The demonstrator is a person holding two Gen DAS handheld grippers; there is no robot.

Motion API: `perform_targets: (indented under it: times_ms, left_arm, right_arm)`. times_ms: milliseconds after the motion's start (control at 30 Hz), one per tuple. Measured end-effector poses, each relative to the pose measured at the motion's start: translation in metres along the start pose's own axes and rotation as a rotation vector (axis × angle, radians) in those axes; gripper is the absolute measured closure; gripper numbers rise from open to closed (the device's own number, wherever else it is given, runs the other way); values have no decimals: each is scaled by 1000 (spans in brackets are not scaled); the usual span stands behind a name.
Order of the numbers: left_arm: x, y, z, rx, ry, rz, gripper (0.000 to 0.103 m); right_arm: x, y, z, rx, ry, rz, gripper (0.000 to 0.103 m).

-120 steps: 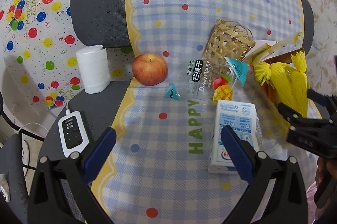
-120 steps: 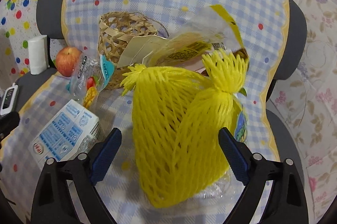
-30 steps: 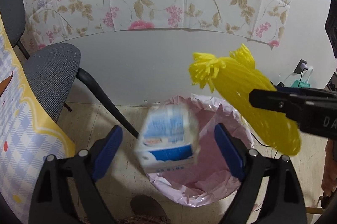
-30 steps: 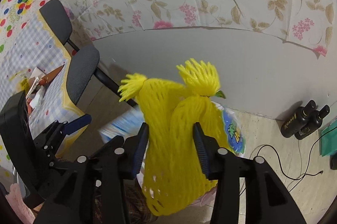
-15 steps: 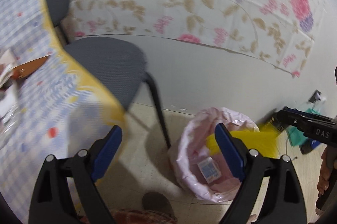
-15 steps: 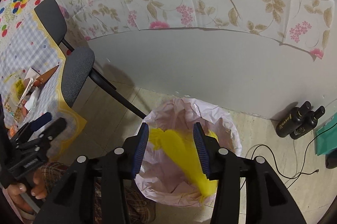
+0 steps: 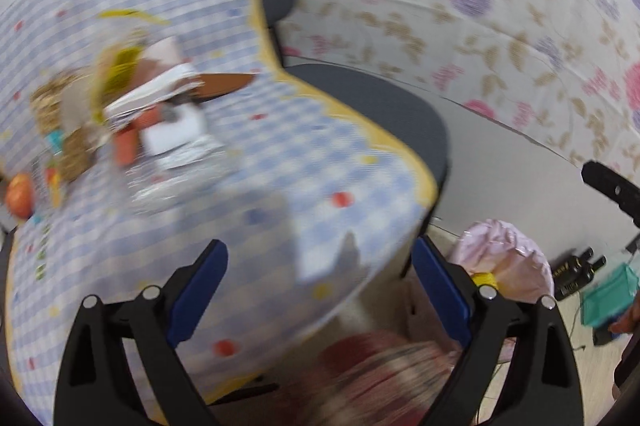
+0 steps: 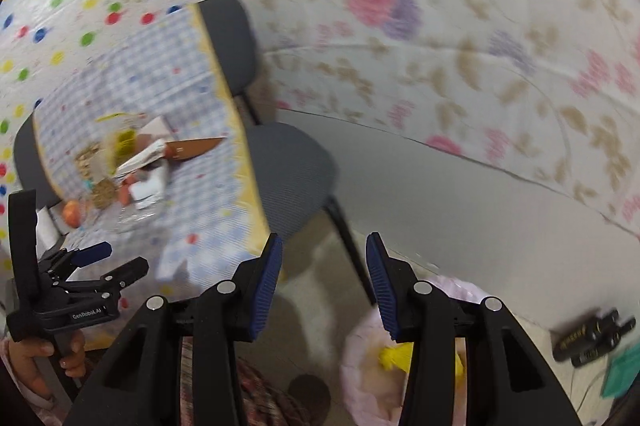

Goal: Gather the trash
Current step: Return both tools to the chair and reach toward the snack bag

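My left gripper (image 7: 320, 286) is open and empty over the near corner of the checked tablecloth (image 7: 280, 193). A blurred heap of wrappers and packets (image 7: 172, 129) lies on the cloth, up and to the left of it. My right gripper (image 8: 324, 282) is open too, its blue pads narrower apart with nothing between them, above the floor by the pink bin bag (image 8: 360, 366). Inside that bag lies the yellow foam net (image 8: 396, 356). The left wrist view also catches the bin bag (image 7: 516, 258) and the yellow net (image 7: 485, 278). A hand (image 8: 40, 358) holds the left gripper (image 8: 108, 262).
A grey chair (image 8: 288, 177) stands between the table and the bin. A brown knife (image 8: 192, 147) and an apple (image 8: 70, 211) lie on the cloth near the wrappers (image 8: 136, 181). Black bottles (image 8: 592, 338) and a green object (image 8: 624, 374) sit on the floor by the wall.
The carton and the yellow net dropped into the pink bin bag. Both grippers, now empty, have since risen and swung left from the bin toward the table.
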State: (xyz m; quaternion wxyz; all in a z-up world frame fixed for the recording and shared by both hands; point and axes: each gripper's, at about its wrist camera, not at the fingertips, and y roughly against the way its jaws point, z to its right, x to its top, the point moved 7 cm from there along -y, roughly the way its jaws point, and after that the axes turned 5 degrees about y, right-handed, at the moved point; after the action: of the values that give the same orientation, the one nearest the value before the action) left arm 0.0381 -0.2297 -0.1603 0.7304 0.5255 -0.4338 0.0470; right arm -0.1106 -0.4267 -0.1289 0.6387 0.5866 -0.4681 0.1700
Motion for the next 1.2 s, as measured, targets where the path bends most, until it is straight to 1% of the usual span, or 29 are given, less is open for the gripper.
perform_targets:
  times_ms: [67, 133, 167, 333, 467, 533, 600, 667, 833, 1000, 1033, 1100, 1133, 1167, 1200]
  left_arm:
    - [0, 6, -21, 46, 16, 13, 12]
    - [1, 13, -48, 100, 38, 25, 12]
    - [2, 14, -57, 113, 48, 25, 12]
    - [5, 26, -128, 218, 152, 33, 12]
    - [10, 28, -188, 330, 228, 42, 12]
    - [14, 22, -223, 378, 297, 33, 14]
    - [21, 12, -245, 419, 323, 26, 16]
    - [30, -4, -260, 435, 339, 16, 16]
    - [57, -36, -264, 479, 299, 24, 16]
    - [69, -66, -289, 562, 336, -34, 16]
    - [69, -72, -295, 567, 349, -58, 16]
    - [70, -77, -301, 574, 354, -81, 17]
    - [69, -78, -303, 585, 346, -95, 21]
    - [69, -78, -306, 597, 342, -105, 33]
    - [66, -75, -309, 603, 348, -120, 42]
  right_arm:
    - [10, -13, -29, 31, 49, -17, 58]
    - [16, -25, -54, 81, 74, -36, 58]
    - [20, -31, -68, 106, 85, -47, 58]
    - [41, -53, -137, 211, 163, -77, 58]
    - [62, -70, -183, 231, 235, -64, 58]
    - [70, -82, -201, 242, 253, -60, 58]
    - [75, -96, -215, 258, 247, -64, 58]
    - [78, -109, -227, 275, 237, -76, 58]
    - [78, -135, -240, 283, 241, -105, 58]
    - [80, -158, -243, 259, 257, -124, 58]
    - [80, -162, -244, 257, 255, -130, 58]
    - [80, -167, -245, 258, 251, -137, 58]
    - [80, -168, -247, 260, 250, -141, 58]
    - [80, -168, -248, 262, 249, -142, 58]
    - [79, -167, -249, 263, 253, -141, 58]
